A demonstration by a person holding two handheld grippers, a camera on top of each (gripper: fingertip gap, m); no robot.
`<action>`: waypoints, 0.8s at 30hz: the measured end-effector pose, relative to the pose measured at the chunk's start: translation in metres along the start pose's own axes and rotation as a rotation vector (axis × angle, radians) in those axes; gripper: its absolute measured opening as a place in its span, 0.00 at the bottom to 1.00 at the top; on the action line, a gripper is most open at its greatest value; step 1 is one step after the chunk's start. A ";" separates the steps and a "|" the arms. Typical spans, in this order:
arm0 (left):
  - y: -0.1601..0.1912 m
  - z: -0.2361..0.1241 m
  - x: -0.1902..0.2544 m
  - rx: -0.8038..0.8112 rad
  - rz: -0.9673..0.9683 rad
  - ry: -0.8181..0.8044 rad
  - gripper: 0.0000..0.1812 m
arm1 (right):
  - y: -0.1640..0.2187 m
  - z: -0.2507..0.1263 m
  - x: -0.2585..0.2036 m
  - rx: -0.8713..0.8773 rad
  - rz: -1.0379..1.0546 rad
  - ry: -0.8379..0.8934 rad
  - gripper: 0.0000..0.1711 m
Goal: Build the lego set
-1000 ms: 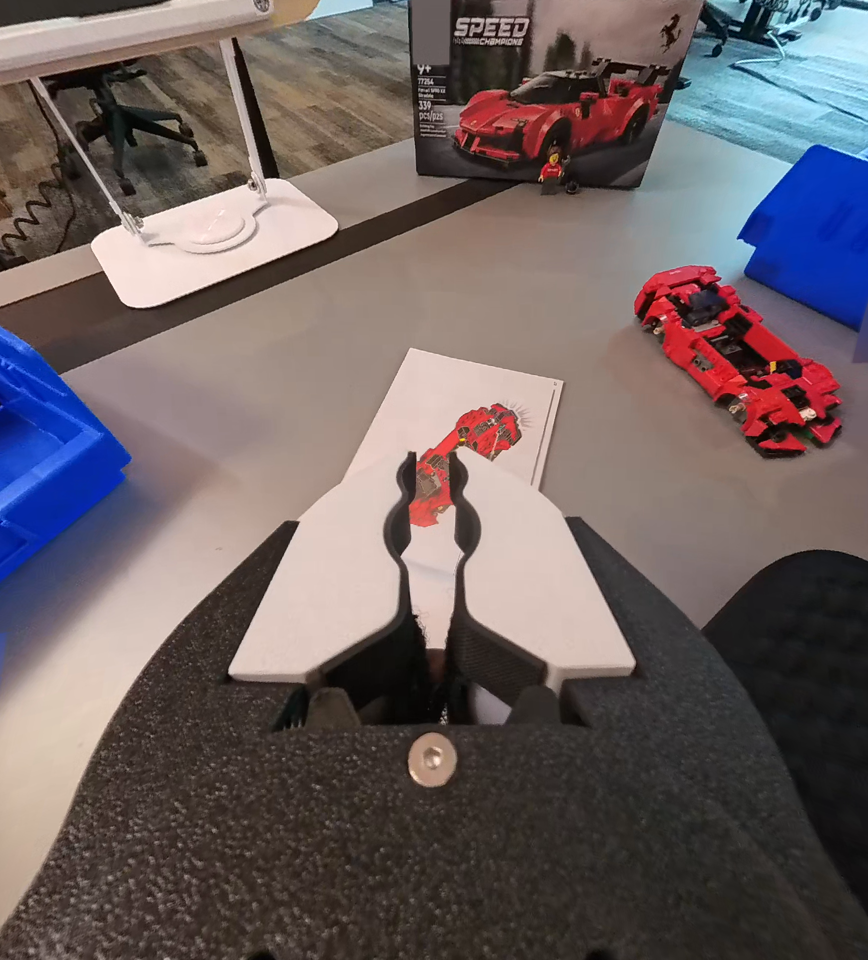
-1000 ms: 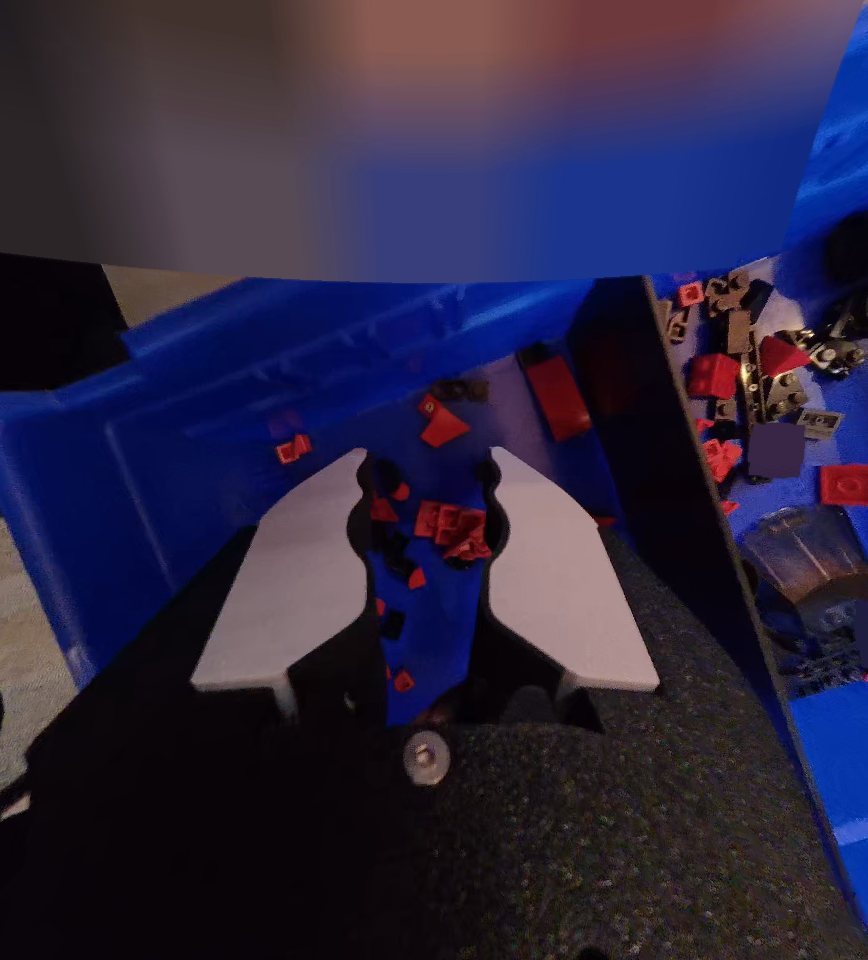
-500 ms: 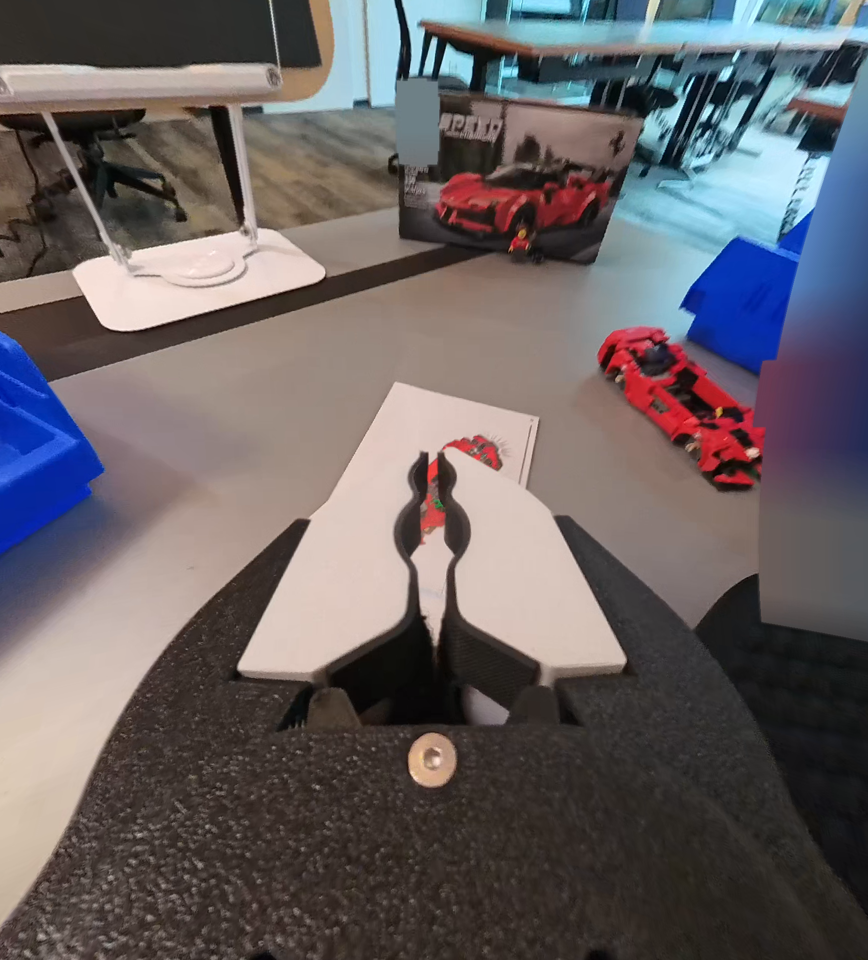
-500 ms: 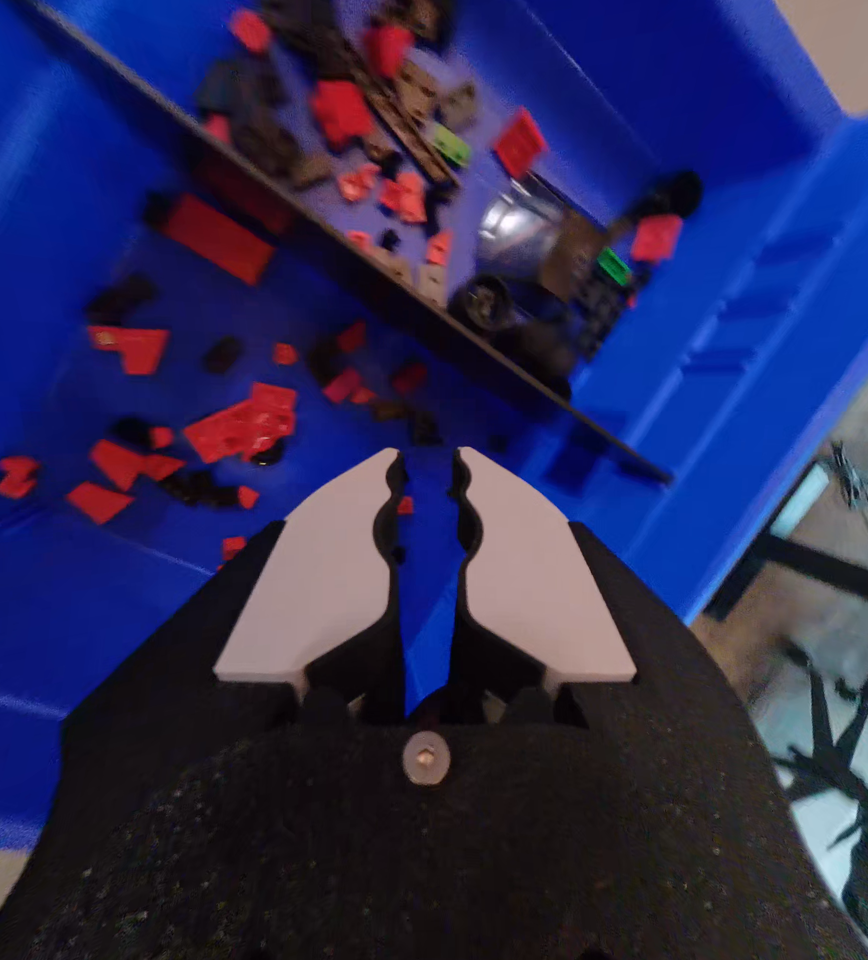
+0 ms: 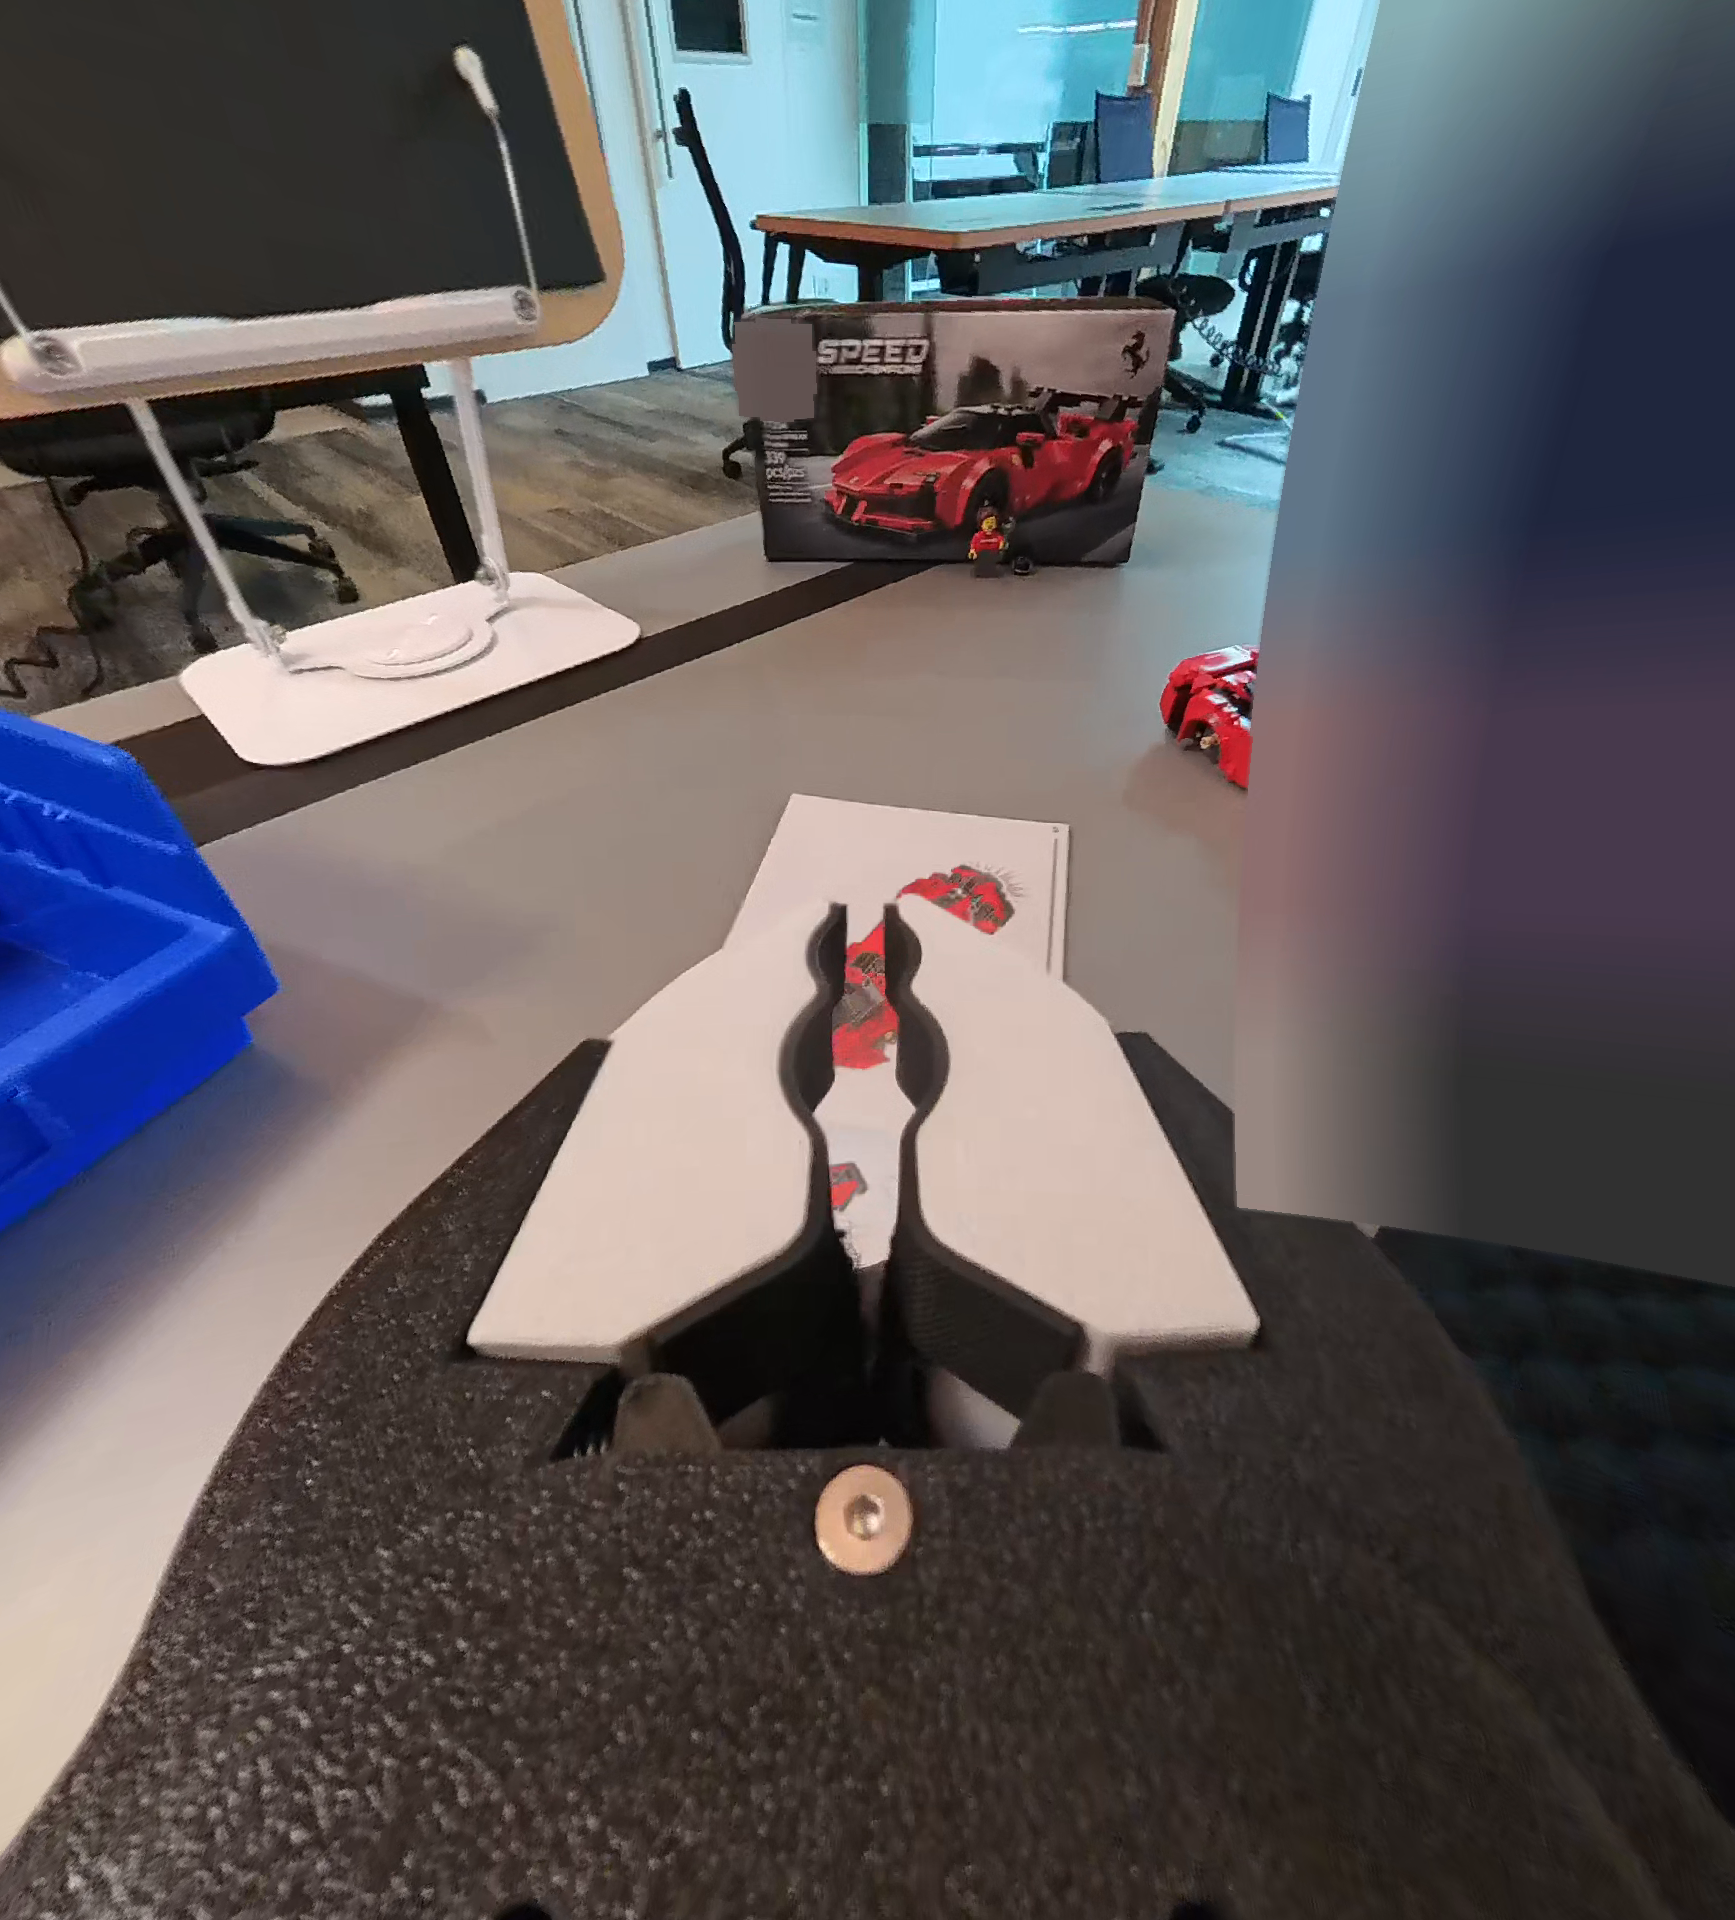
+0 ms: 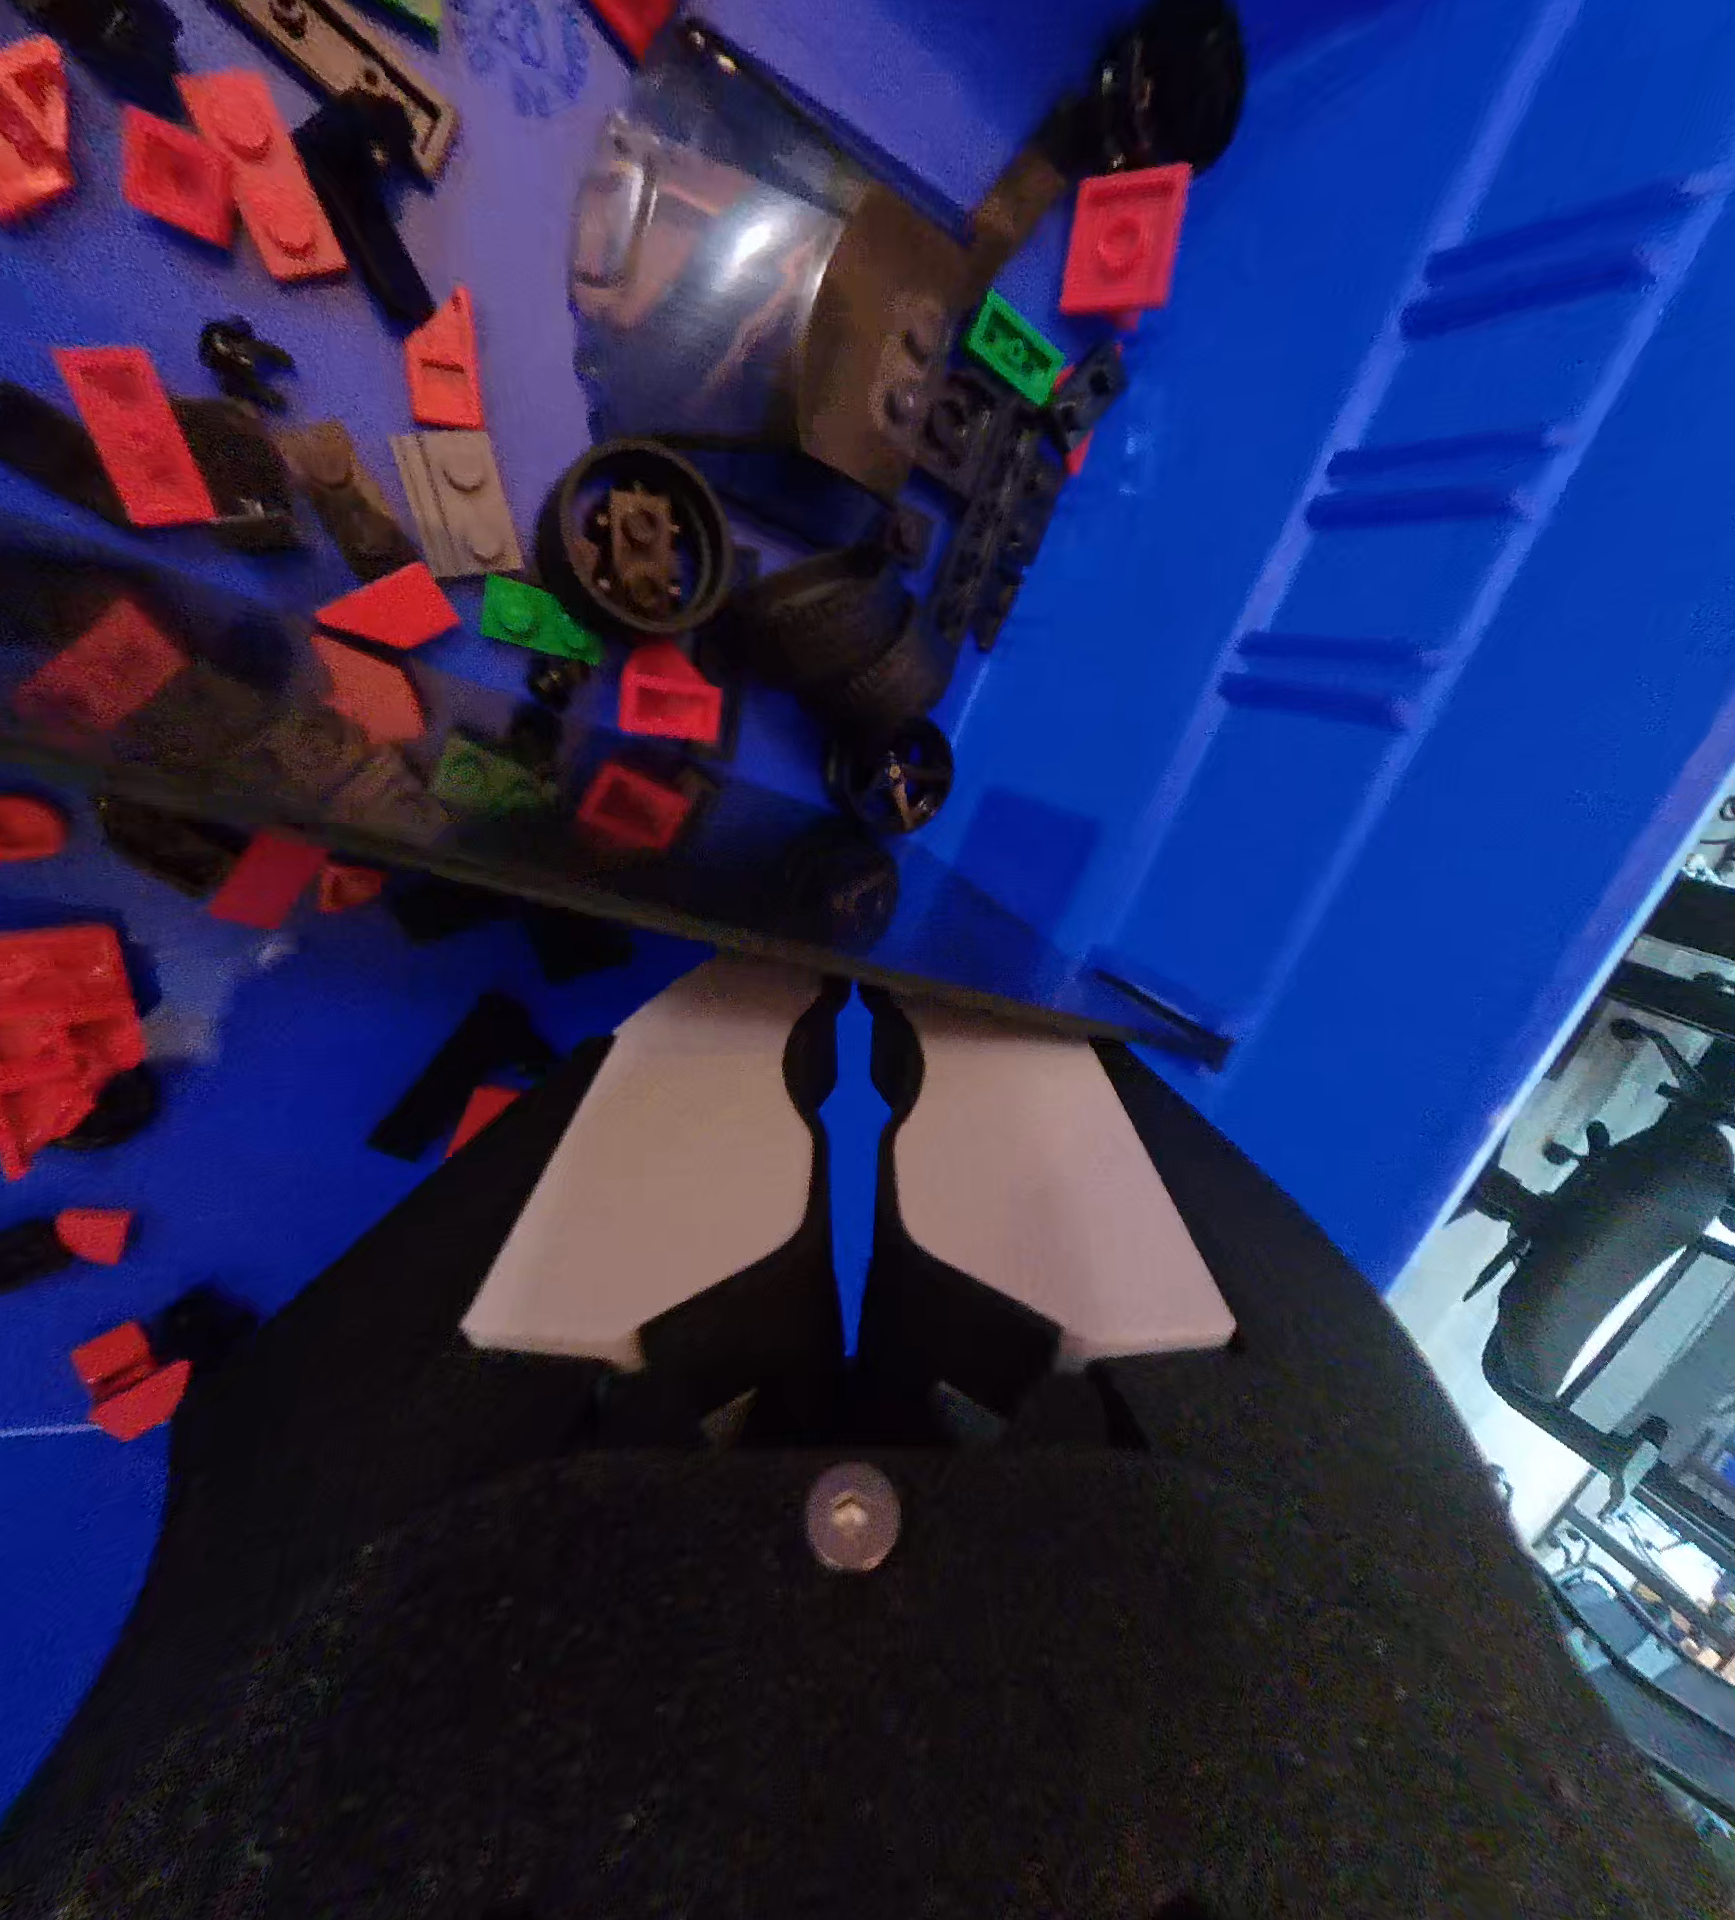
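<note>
Red and partly built, the car (image 5: 1208, 709) lay on the grey table (image 5: 634, 831) at the right, mostly hidden, so its axis could not be told; the booklet (image 5: 946, 862) lay flat, long edge running away from the left gripper (image 5: 865, 914), whose white fingers stood nearly closed on nothing, with the box (image 5: 956, 436) upright at the far edge before an office of desks. Inside the blue plastic bin (image 6: 1465, 520), the right gripper (image 6: 855, 992) hung almost closed and empty at the dark divider (image 6: 530, 862), with loose bricks (image 6: 136, 436) and a ribbed tyre (image 6: 647, 535) beyond.
</note>
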State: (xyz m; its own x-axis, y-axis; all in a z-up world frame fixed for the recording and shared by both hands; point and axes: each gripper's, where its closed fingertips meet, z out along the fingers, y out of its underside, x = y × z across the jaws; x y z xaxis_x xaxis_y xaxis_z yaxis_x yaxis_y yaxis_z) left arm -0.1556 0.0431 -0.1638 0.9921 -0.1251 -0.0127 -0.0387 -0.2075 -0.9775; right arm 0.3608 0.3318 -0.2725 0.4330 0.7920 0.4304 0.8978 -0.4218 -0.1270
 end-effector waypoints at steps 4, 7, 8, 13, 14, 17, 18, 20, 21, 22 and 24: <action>0.004 -0.010 -0.009 0.017 -0.021 -0.021 0.03 | 0.001 0.005 -0.002 -0.024 -0.027 -0.001 0.00; 0.009 -0.012 -0.011 0.017 -0.037 -0.019 0.03 | 0.002 0.008 -0.002 -0.046 -0.072 0.012 0.00; 0.011 -0.013 -0.010 0.019 -0.041 -0.016 0.03 | 0.000 0.007 -0.004 -0.034 -0.077 -0.002 0.00; 0.013 -0.016 -0.012 0.022 -0.040 -0.023 0.04 | -0.008 -0.013 -0.031 0.021 -0.046 -0.194 0.00; 0.013 -0.017 -0.013 0.022 -0.037 -0.027 0.04 | -0.009 -0.017 -0.024 0.029 -0.050 -0.157 0.01; 0.013 -0.020 -0.016 0.021 -0.033 -0.035 0.04 | -0.013 -0.030 -0.020 0.071 -0.014 -0.197 0.00; 0.014 -0.020 -0.016 0.022 -0.034 -0.036 0.04 | -0.017 -0.033 -0.030 0.094 0.005 -0.285 0.03; 0.014 -0.020 -0.016 0.024 -0.035 -0.034 0.04 | -0.015 -0.035 -0.045 0.078 0.009 -0.411 0.09; 0.014 -0.020 -0.015 0.023 -0.034 -0.032 0.04 | -0.009 -0.031 -0.041 0.047 -0.008 -0.379 0.12; 0.015 -0.020 -0.014 0.023 -0.031 -0.029 0.04 | -0.005 -0.026 -0.033 0.023 -0.029 -0.316 0.11; 0.016 -0.019 -0.012 0.019 -0.022 -0.023 0.04 | -0.006 -0.021 -0.033 0.027 -0.028 -0.306 0.09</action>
State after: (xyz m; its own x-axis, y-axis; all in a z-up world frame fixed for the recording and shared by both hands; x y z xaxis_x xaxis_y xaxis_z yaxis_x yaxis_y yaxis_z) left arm -0.1708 0.0228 -0.1748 0.9951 -0.0984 0.0047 -0.0143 -0.1917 -0.9814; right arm 0.3398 0.2985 -0.2669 0.4085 0.9012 0.1450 0.9098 -0.3891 -0.1446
